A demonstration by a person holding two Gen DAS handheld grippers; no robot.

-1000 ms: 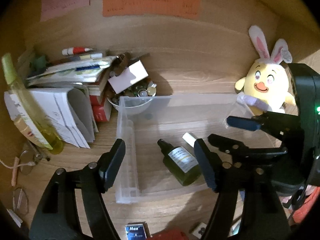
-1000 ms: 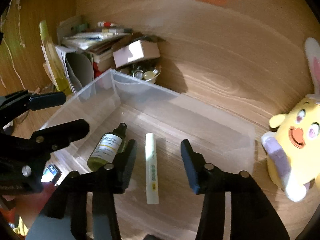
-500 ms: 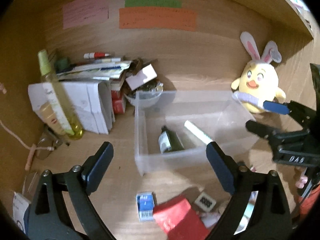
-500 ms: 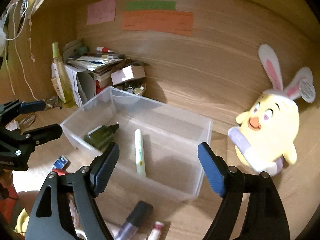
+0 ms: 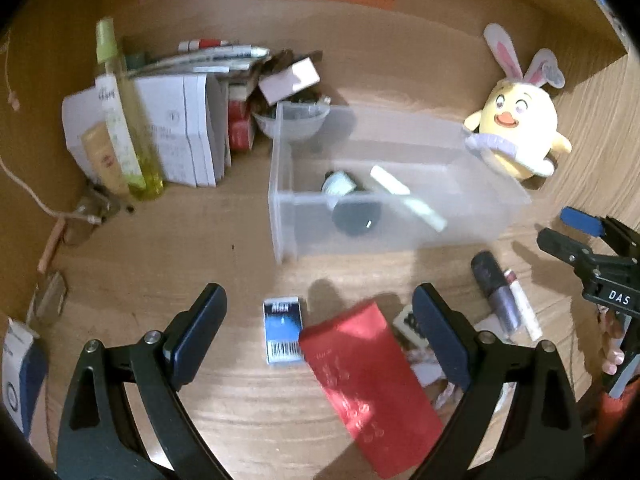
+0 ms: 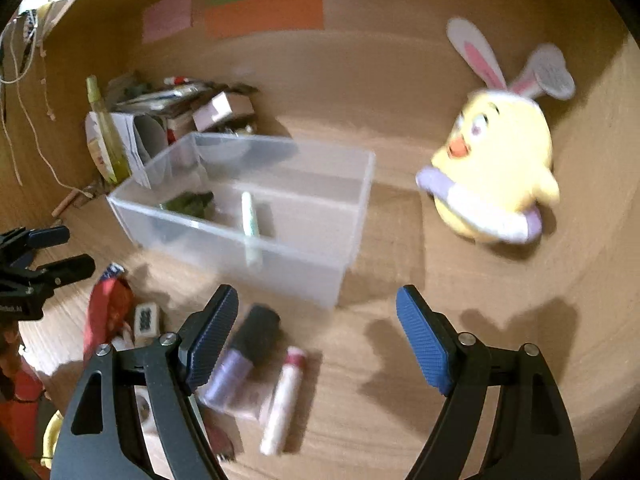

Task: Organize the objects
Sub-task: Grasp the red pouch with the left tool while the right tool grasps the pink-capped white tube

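In the left wrist view, the left gripper [image 5: 318, 338] at the bottom of the frame has its fingers spread wide and empty above a small blue box [image 5: 282, 330] and a red packet [image 5: 370, 378] on the wooden tabletop [image 5: 160, 264]. The clear plastic bin [image 5: 460, 216] at centre frame holds a dark green bottle [image 5: 352, 206] and a pale tube [image 5: 406, 196], with a yellow plush chick [image 5: 518, 136] beside it at upper right. In the right wrist view, the right gripper [image 6: 318, 340] is likewise released and empty, its left finger just over a purple bottle [image 6: 240, 364] beside a white tube [image 6: 284, 398] at lower centre.
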